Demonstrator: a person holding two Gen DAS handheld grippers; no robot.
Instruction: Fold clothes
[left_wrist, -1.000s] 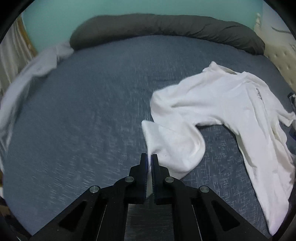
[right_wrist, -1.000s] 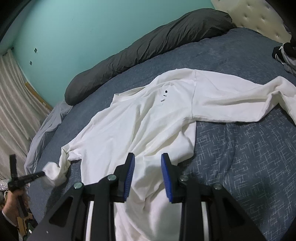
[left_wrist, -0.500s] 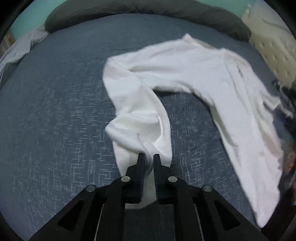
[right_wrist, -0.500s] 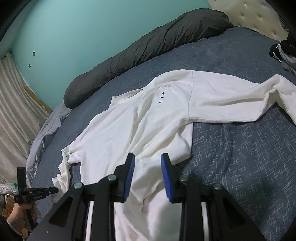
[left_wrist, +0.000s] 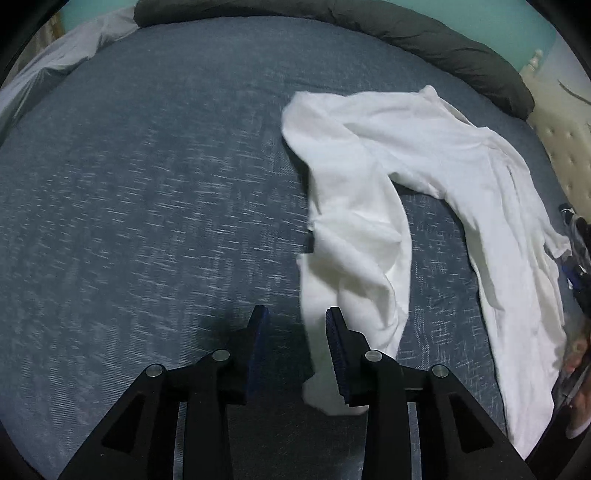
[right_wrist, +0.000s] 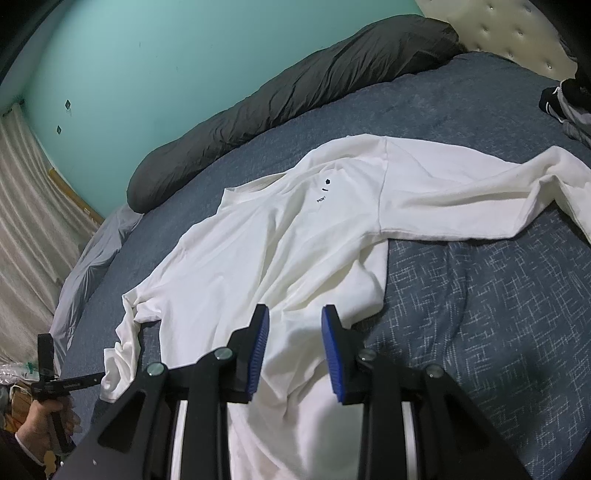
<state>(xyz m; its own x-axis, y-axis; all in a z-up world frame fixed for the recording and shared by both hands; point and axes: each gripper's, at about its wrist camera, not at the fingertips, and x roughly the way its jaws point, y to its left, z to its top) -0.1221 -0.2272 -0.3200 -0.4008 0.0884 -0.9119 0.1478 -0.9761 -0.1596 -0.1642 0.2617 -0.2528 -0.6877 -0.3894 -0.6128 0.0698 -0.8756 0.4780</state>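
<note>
Far left, a grey sheet (left_wrist: 55, 62) and dark bolster (right_wrist: 280, 99) edge the blue bed (left_wrist: 147, 206). Left gripper (left_wrist: 297, 325): jaws opening, the sleeve cuff (left_wrist: 321, 373) of the white shirt (right_wrist: 280, 251) between them against the right pad. Right gripper (right_wrist: 294, 325): jaws parted, hovering over the shirt's near hem, pinching nothing. The shirt lies spread across the bed's middle.

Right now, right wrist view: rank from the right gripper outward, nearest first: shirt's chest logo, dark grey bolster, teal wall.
From the right gripper, jaws apart over the shirt's body:
1. Chest logo: just ahead, mid-shirt.
2. Dark grey bolster: beyond the shirt, along the bed's far edge.
3. Teal wall: behind the bolster, upper left.
</note>
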